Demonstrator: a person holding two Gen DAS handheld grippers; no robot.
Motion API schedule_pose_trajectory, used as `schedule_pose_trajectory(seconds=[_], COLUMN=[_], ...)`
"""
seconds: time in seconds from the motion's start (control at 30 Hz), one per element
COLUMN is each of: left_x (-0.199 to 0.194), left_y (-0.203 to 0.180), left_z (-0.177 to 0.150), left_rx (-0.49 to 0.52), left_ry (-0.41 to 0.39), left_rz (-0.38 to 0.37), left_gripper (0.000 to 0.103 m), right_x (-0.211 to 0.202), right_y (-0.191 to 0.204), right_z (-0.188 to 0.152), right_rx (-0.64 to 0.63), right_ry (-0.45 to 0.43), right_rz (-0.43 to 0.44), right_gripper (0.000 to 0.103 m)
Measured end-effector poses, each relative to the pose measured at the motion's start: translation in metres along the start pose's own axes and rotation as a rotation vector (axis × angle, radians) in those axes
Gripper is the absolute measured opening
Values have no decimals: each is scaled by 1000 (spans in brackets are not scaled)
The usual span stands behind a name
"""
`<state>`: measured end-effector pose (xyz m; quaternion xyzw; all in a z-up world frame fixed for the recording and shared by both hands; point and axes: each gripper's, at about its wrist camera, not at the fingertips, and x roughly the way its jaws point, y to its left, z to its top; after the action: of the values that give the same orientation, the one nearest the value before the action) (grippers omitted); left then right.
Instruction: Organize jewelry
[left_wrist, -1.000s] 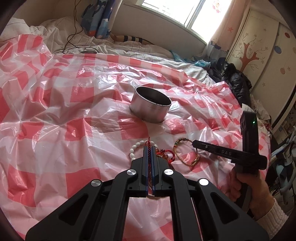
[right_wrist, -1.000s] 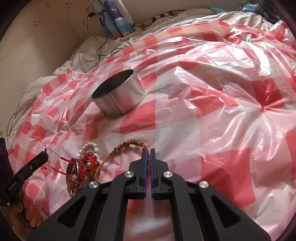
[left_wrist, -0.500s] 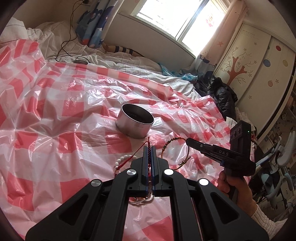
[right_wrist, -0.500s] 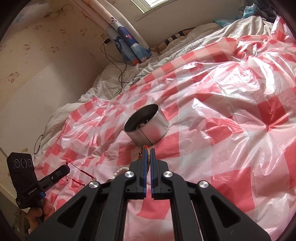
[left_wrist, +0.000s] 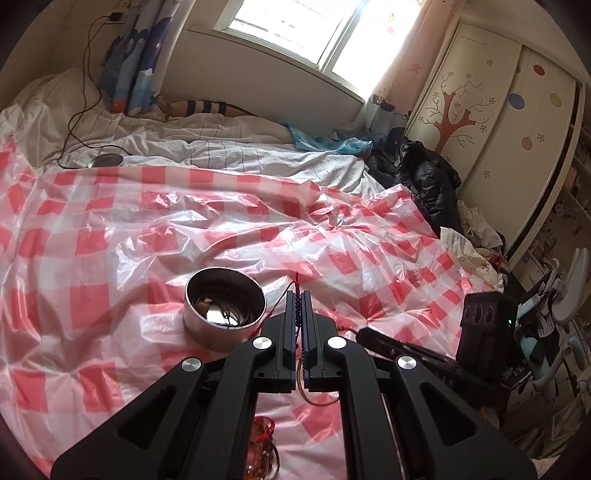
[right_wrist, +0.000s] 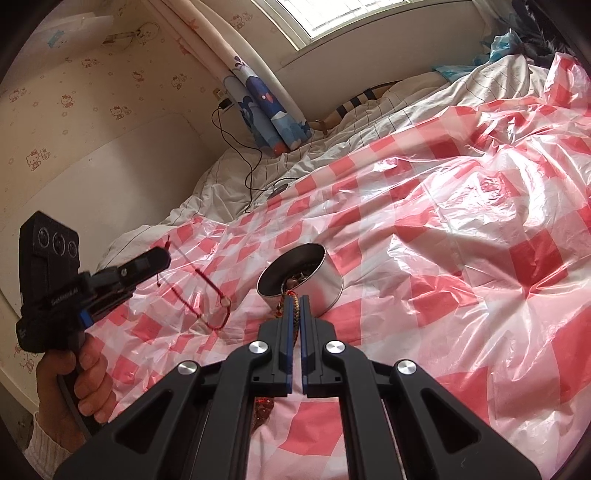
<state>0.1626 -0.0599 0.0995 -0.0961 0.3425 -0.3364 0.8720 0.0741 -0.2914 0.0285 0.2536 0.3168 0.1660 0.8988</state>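
Both grippers have risen from the red-checked plastic sheet (right_wrist: 461, 229): left gripper (left_wrist: 299, 295) clamped on a red cord bracelet (right_wrist: 207, 295), right gripper (right_wrist: 294, 301) clamped on a braided beaded bracelet (right_wrist: 291, 314). Next, likely release over the round steel tin (right_wrist: 325, 280).

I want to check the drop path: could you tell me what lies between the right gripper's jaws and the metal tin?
In the right wrist view, only the braided bracelet held by the right gripper spans that stretch, reaching the metal tin.
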Motion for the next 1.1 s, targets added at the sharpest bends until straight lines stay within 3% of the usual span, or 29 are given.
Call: schedule_pose_trajectory(seconds=[0.2,0.4,0.53,0.73,0.8,0.9,1.03,1.1], left_x=[44,84,107,121,128,146,145,130], left_y=[2,19,38,63,67,62,52,50], left_z=[26,30,20,9,7,-1,-6,-4], left_rx=[4,-23,-49,-13,13,93,173,168], left_ry=[21,43,85,133,171,303,383,351], left_rz=[10,39,96,247,273,278,291,292], left_gripper=[2,2,2,2,2,3,12,30], right_x=[0,3,5,8,9,11,11,11], right_y=[-3,-6,-6,-5,-5,-5,-8,-10], right_z=[-1,-1,-2,-4,-5,-6,-7,-7], right_rx=[13,30,35,39,39,40,56,72], right_ry=[3,16,23,36,41,47,48,43], right_rz=[-2,8,15,20,20,16,14,21], right_gripper=[4,4,4,4,4,4,4,4])
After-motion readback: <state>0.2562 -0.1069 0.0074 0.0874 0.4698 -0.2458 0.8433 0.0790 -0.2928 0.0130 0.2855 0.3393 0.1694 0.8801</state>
